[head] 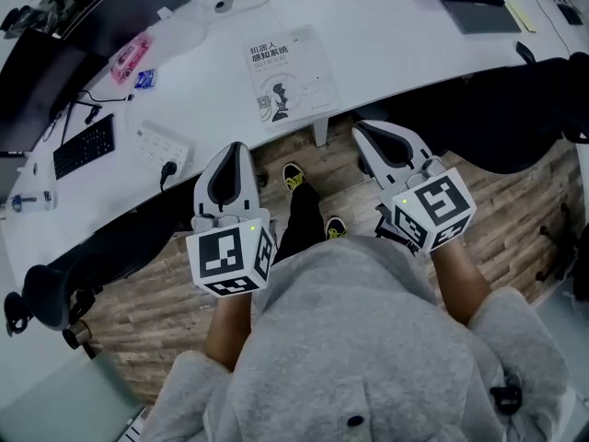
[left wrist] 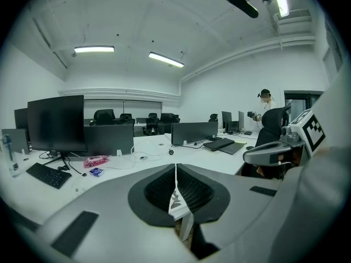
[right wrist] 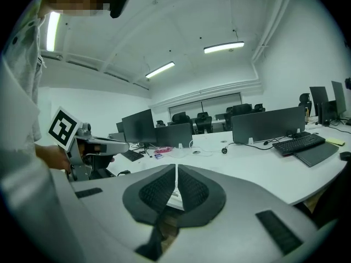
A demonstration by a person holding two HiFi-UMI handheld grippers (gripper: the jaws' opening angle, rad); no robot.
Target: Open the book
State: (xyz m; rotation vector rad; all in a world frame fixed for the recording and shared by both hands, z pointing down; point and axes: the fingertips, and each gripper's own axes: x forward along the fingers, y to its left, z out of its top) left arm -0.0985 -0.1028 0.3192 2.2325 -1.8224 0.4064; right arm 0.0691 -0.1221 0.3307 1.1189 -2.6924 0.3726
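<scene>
The left gripper (head: 234, 147), jaws together and empty, hangs short of the desk (head: 396, 35). The closed book (head: 288, 74) lies flat near the edge ahead. The right gripper (head: 362, 127), equally closed, would best slide under the cover's free edge.

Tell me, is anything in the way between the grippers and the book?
No, nothing visible. The book lies closed on the white desk near its front edge, with bare desk around it. The left gripper and right gripper hang by that edge, jaws together and empty.
</scene>
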